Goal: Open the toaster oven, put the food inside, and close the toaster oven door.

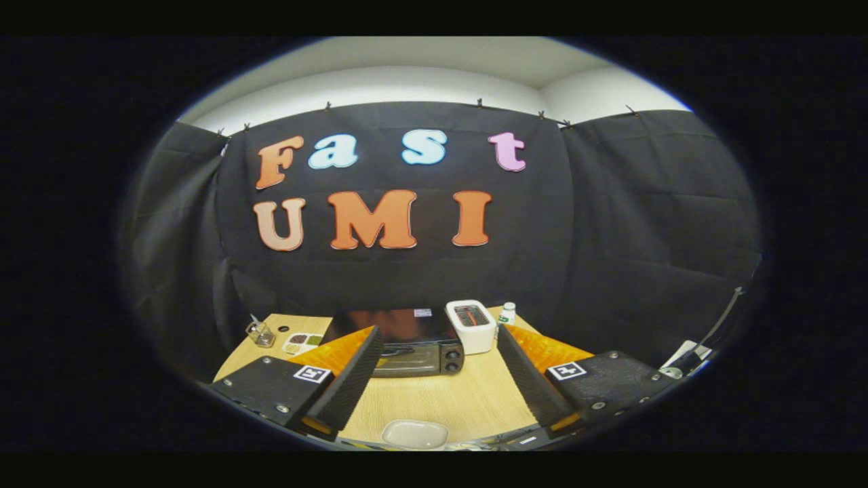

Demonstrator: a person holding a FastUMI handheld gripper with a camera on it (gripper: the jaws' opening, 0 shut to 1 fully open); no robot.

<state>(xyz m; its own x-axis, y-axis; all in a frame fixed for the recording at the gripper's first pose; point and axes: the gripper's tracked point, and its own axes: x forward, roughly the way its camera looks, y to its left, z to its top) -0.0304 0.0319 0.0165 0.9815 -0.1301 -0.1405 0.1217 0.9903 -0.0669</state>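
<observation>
The toaster oven (415,342) sits door shut toward the table's (434,400) far edge, a white toaster (471,327) touching its right side, and your gripper (434,369), fingers spread and empty, risks knocking that toaster when reaching the door.

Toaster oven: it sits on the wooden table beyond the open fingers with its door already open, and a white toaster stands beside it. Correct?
Not quite. The gripper view shows the toaster oven door closed. The rest holds: gripper open, white toaster beside it on the table.
</observation>
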